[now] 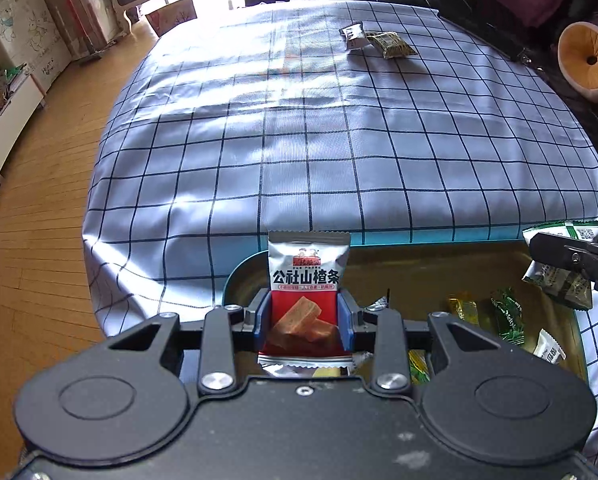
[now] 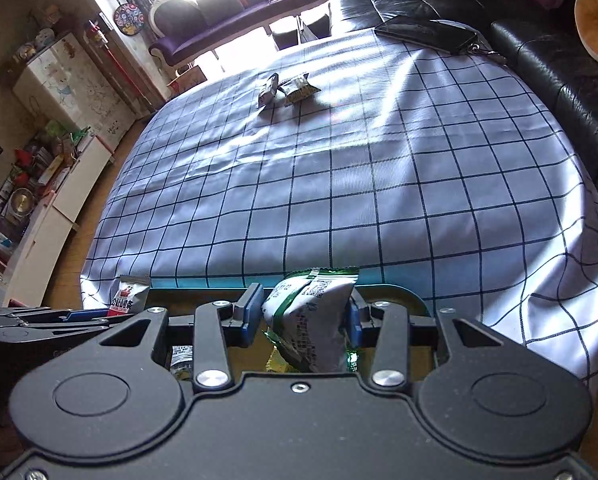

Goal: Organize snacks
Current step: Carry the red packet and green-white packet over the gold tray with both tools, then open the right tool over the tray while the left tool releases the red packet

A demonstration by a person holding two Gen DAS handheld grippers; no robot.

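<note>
I have a red snack packet (image 1: 305, 292) upright in my left gripper (image 1: 305, 320), jaws clamped on its lower half, and a green packet (image 2: 313, 316) pinched in my right gripper (image 2: 303, 316). Both hang over the tray (image 1: 243, 276), while two packets (image 1: 377, 40) lie well apart across the checked cloth (image 1: 299, 140), nearer my right side.

Left hand-held gripper (image 1: 306, 320): we hold it level, blue pads clamped on an upright packet. Right hand-held gripper (image 2: 305, 316): beside it on our right, level, pads pinched on a crumpled packet.
</note>
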